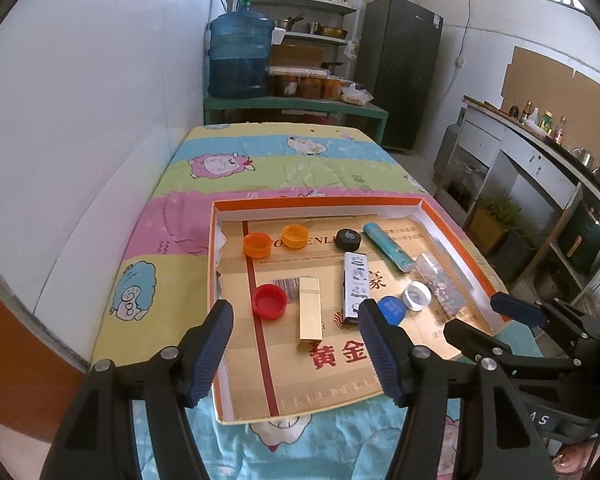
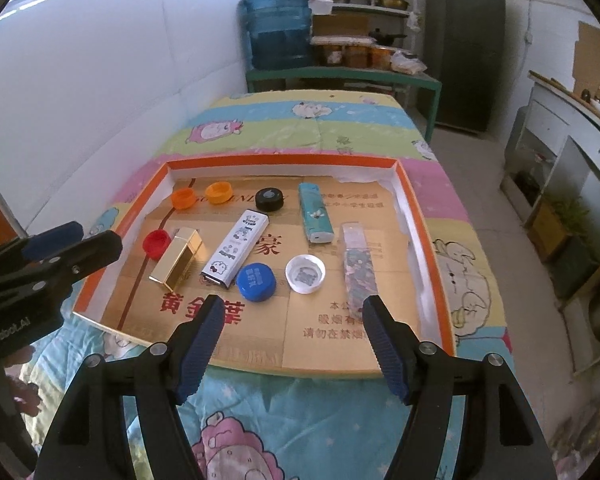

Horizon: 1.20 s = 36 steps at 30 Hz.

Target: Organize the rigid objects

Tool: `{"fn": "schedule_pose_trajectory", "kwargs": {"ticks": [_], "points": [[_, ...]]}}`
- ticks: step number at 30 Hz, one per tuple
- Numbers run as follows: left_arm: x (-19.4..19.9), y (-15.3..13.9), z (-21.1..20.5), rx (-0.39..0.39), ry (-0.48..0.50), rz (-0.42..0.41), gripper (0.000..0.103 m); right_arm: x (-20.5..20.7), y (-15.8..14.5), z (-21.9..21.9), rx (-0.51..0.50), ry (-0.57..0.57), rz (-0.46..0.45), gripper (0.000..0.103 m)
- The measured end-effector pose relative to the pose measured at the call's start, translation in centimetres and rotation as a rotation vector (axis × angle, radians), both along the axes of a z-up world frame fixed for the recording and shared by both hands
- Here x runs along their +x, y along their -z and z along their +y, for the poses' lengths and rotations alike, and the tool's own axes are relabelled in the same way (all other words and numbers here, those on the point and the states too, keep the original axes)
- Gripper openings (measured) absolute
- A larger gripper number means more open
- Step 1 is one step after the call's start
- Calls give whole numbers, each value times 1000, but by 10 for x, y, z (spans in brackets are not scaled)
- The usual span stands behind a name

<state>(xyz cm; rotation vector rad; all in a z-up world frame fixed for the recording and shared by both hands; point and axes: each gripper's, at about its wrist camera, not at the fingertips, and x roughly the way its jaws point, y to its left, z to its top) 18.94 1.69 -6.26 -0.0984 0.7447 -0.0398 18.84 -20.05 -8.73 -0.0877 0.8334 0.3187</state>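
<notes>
An orange-rimmed cardboard tray (image 1: 320, 201) (image 2: 284, 159) lies on the bed. In it are two orange caps (image 1: 256, 245) (image 2: 219, 193), a black cap (image 1: 349, 239) (image 2: 269, 199), a red cap (image 1: 270, 301) (image 2: 157, 242), a blue cap (image 2: 257, 281), a white cap (image 2: 305, 273), a gold box (image 1: 310, 313) (image 2: 177, 258), a white patterned box (image 1: 355, 285) (image 2: 236, 254), a teal box (image 1: 388, 247) (image 2: 315, 213) and a clear patterned box (image 2: 357, 268). My left gripper (image 1: 296, 316) is open above the gold box. My right gripper (image 2: 294, 312) is open near the tray's front, below the blue and white caps.
The bed has a colourful cartoon sheet (image 1: 284, 160) and stands against a white wall on the left. Behind it a green table holds a blue water jug (image 1: 240, 56) and jars. A dark fridge (image 1: 400, 68) and a counter (image 1: 540, 160) stand to the right.
</notes>
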Motion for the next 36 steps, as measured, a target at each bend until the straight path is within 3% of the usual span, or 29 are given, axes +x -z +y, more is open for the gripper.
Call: {"fn": "schedule_pose_trajectory", "kwargs": {"ticks": [36], "points": [[-99,-49,-13,13,-43,-116,65,-104,-56,-10,-44,56,-141,73]]}}
